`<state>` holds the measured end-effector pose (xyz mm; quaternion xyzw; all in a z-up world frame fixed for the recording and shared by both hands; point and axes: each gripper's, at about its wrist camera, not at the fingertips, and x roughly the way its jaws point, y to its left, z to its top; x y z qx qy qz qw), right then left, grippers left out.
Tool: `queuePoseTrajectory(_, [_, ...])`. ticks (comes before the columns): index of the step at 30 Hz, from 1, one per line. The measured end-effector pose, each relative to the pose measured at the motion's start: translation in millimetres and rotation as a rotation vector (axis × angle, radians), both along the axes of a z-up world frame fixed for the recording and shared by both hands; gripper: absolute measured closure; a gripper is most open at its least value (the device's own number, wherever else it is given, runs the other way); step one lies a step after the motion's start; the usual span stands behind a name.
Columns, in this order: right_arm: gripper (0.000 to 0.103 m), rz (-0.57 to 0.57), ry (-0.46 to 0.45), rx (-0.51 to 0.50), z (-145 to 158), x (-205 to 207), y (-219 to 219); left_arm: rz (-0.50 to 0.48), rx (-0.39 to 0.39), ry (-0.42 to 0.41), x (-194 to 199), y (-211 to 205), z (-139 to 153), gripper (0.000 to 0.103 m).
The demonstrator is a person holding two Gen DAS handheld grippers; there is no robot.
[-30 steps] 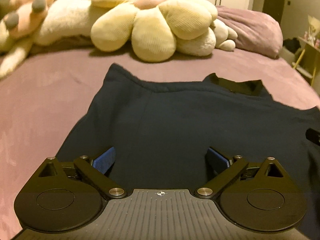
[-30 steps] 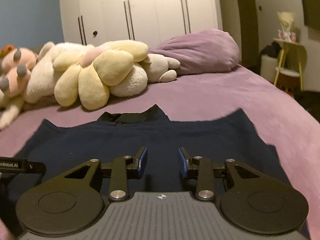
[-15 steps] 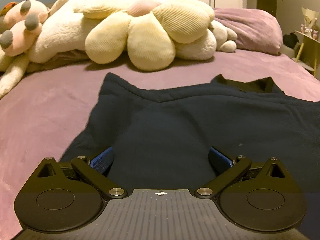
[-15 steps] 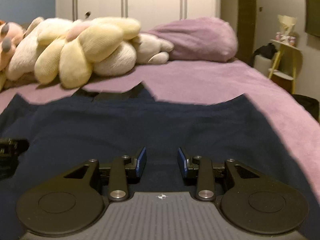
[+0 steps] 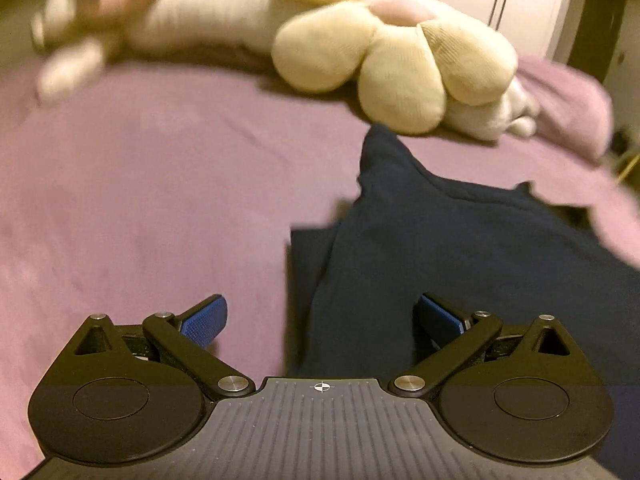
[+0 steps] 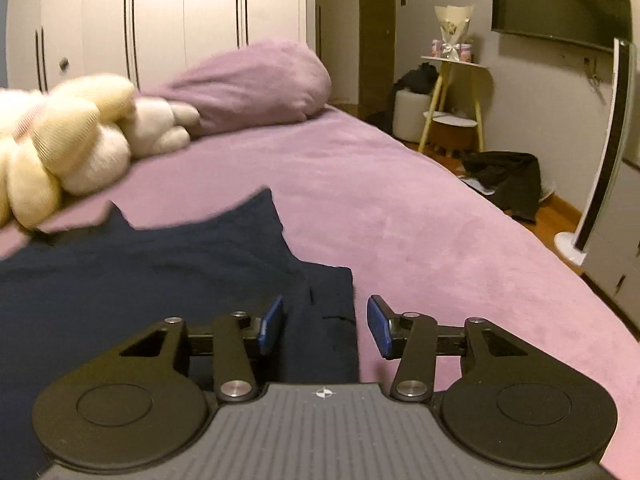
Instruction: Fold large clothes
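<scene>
A dark navy garment lies flat on the purple bed, collar toward the pillows. My left gripper is open and empty, hovering over the garment's left edge, where a folded-in sleeve shows between the fingers. In the right wrist view the garment fills the left half. My right gripper is open and empty over the garment's right edge, where a sleeve strip lies between the fingers.
A cream flower plush and other soft toys lie along the head of the bed. A purple pillow sits behind them. Bare purple bedspread extends right to the bed edge; a side table and tower fan stand beyond.
Both grippers have moved apart from the garment's middle: the left to its left edge, the right to its right edge. The right gripper's jaws have opened wider.
</scene>
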<state>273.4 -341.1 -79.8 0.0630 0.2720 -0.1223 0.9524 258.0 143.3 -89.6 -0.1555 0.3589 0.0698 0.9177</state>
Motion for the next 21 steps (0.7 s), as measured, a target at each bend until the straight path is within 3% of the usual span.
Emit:
queuePoseTrajectory(5, [0.057, 0.156, -0.036, 0.256, 14, -48, 15, -0.1, -0.299, 0.044, -14, 28, -17, 0.0])
queuePoseTrajectory(8, [0.061, 0.226, -0.046, 0.28, 11, -60, 40, -0.101, -0.408, 0.073, -8, 33, -30, 0.0])
queuePoseTrajectory(11, [0.068, 0.291, -0.029, 0.27, 9, -60, 68, -0.103, -0.449, 0.071, -2, 36, -38, 0.001])
queuePoseTrajectory(14, [0.069, 0.35, -0.014, 0.24, 10, -56, 96, -0.148, -0.487, 0.061, 1, 34, -42, 0.023])
queuePoseTrajectory(16, [0.069, 0.388, 0.004, 0.208, 10, -54, 115, -0.146, -0.543, 0.071, 5, 36, -47, 0.026])
queuePoseTrajectory(19, [0.069, 0.401, 0.055, 0.164, 6, -44, 139, -0.148, -0.579, 0.072, 7, 38, -48, 0.038])
queuePoseTrajectory(21, [0.069, 0.397, 0.09, 0.118, -2, -36, 154, -0.163, -0.603, 0.062, 5, 40, -45, 0.053])
